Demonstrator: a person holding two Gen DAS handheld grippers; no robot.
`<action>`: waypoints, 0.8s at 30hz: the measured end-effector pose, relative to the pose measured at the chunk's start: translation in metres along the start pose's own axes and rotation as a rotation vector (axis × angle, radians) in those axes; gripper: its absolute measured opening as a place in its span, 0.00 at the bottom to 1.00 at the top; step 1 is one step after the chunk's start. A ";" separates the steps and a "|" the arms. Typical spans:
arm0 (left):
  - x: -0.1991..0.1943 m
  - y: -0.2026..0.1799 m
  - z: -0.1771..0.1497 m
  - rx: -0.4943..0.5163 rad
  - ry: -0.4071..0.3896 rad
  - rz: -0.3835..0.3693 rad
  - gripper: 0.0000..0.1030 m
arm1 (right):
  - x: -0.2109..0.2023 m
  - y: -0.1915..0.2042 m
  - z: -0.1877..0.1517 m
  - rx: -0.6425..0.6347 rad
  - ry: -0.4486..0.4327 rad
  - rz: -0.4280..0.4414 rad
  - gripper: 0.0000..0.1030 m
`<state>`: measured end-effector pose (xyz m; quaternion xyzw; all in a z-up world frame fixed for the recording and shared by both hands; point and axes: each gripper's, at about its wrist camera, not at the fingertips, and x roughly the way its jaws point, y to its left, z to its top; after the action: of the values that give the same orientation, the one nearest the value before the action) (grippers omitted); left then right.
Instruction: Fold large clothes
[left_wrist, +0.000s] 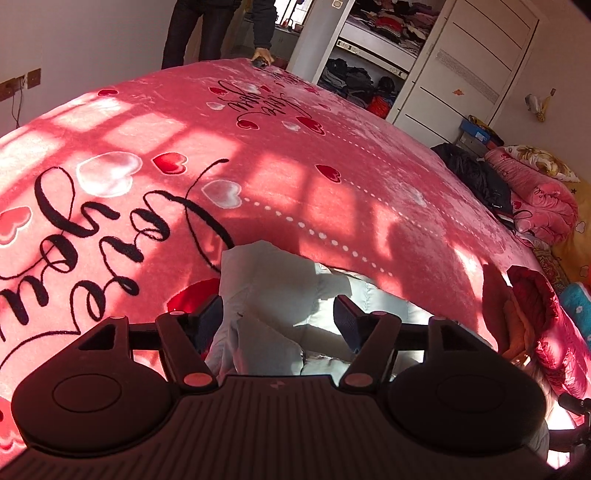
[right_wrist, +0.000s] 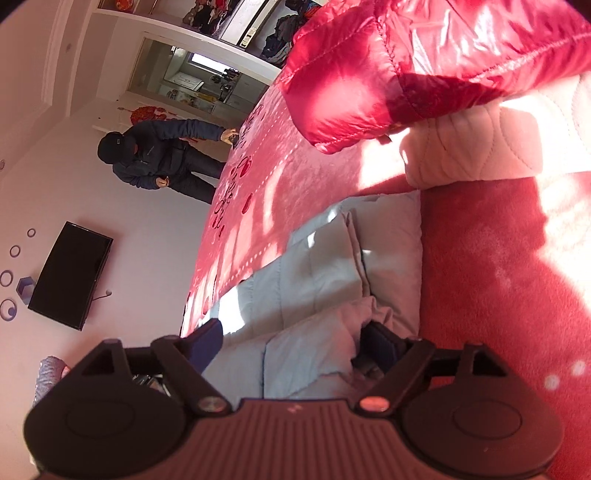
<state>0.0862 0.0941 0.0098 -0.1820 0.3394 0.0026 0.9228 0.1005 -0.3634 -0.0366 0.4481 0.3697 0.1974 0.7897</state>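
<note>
Both wrist views look closely across the pink bed, right one rolled sideways.

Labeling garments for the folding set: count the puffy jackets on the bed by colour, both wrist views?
Pale blue-grey jacket: 1, between the open fingers of both the left hand-held gripper and the right hand-held gripper
Red jacket: 1
Black jacket: 1
Total: 3
</note>
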 end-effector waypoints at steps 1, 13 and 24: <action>-0.005 0.000 0.002 0.008 -0.011 0.000 0.79 | -0.004 0.001 0.002 0.000 -0.008 0.002 0.84; -0.064 0.034 -0.040 0.066 0.030 -0.020 0.96 | -0.047 -0.004 -0.017 -0.087 0.009 -0.089 0.91; -0.029 0.044 -0.097 0.159 0.082 -0.100 1.00 | -0.013 0.008 -0.066 -0.220 0.277 -0.171 0.91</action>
<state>-0.0024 0.1057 -0.0555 -0.1250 0.3664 -0.0780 0.9187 0.0417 -0.3305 -0.0463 0.2945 0.4878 0.2288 0.7893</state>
